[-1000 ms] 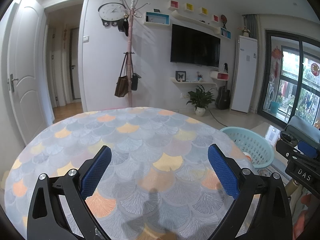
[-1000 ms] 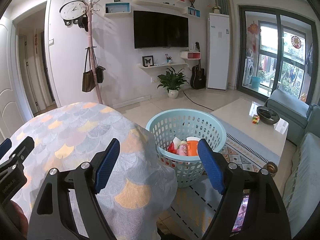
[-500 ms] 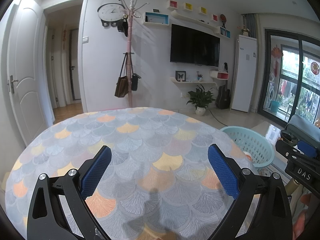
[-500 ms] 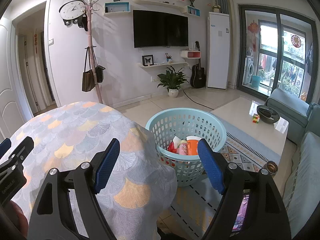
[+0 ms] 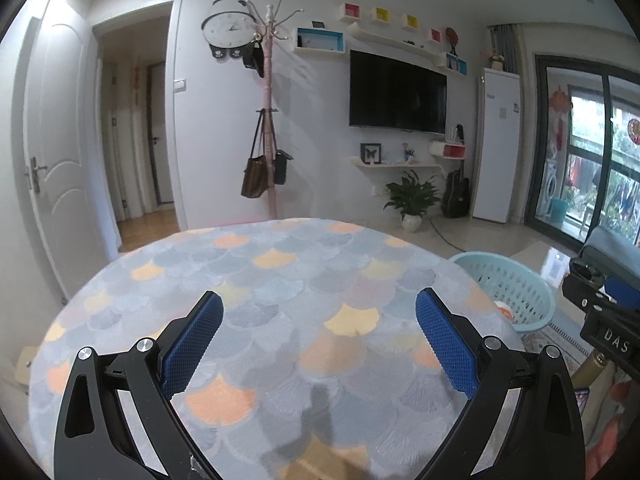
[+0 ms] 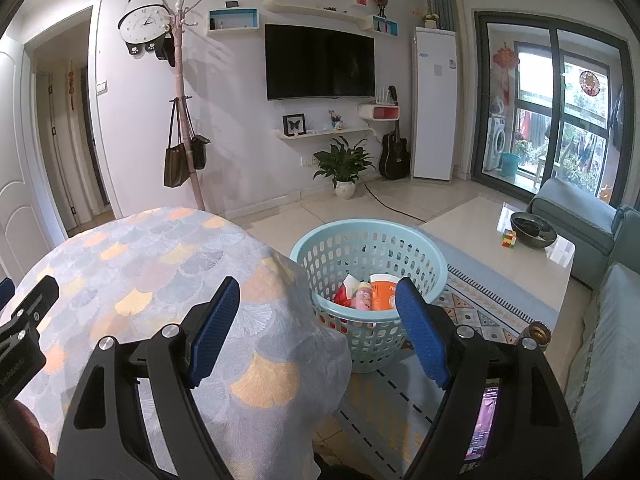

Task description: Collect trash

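Over the scale-patterned table (image 5: 280, 280), both tongs, left gripper (image 5: 320, 336) and right gripper (image 6: 316, 328), gape released beside the basket (image 6: 432, 252) of what looks like trash (image 6: 370, 296).

Round counter (image 5: 280, 280) under fan-scale cloth (image 6: 160, 264), grey with orange and yellow patches; cloth drapes over near edge. Nothing seen lying on cloth.

Tiled floor (image 6: 400, 200) beyond. Patterned rug (image 6: 480, 316) on floor beside counter. Pale blue perforated basket (image 6: 372, 332) standing on rug, just beside cloth drape. In basket: orange cup (image 6: 382, 292), red wrapper (image 6: 342, 294), pink item (image 6: 362, 300).
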Tool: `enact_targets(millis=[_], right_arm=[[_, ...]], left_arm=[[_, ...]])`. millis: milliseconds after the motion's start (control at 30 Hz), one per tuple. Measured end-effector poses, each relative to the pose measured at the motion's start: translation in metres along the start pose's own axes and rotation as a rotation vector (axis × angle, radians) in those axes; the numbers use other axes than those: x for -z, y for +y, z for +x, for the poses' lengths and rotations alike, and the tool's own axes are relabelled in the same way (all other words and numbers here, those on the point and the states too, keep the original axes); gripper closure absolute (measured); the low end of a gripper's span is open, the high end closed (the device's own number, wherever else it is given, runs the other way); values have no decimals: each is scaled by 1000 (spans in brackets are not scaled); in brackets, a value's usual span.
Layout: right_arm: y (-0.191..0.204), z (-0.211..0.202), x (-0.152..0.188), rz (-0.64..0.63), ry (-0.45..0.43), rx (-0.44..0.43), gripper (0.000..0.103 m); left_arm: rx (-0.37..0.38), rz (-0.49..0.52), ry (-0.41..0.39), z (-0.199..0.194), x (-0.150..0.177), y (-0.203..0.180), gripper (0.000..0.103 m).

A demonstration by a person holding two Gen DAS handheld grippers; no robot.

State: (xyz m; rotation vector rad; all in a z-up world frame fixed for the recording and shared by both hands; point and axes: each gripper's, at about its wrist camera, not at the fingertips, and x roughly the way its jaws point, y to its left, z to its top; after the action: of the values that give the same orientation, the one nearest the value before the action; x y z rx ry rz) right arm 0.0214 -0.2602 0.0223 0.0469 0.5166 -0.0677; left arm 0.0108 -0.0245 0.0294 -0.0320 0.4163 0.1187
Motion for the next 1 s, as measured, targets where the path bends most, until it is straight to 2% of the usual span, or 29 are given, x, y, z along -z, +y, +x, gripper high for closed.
enact_targets(millis=[167,433,633,1000], right_arm=[[1,-10,-1,4,-8,-2,27],[6,-16,-2,11,29,-9,27],[17,-27,-2,-8,31,-19,27],[46,-43,-7,-55,1,-54,27]], left_arm=[[-16,11,2,-12,-4,8,9],[-47,34,-9,-35,-8,29,9],[-34,1,-4,-45,-12,43,9],[-54,-40,21,-51,-13,70,8]])
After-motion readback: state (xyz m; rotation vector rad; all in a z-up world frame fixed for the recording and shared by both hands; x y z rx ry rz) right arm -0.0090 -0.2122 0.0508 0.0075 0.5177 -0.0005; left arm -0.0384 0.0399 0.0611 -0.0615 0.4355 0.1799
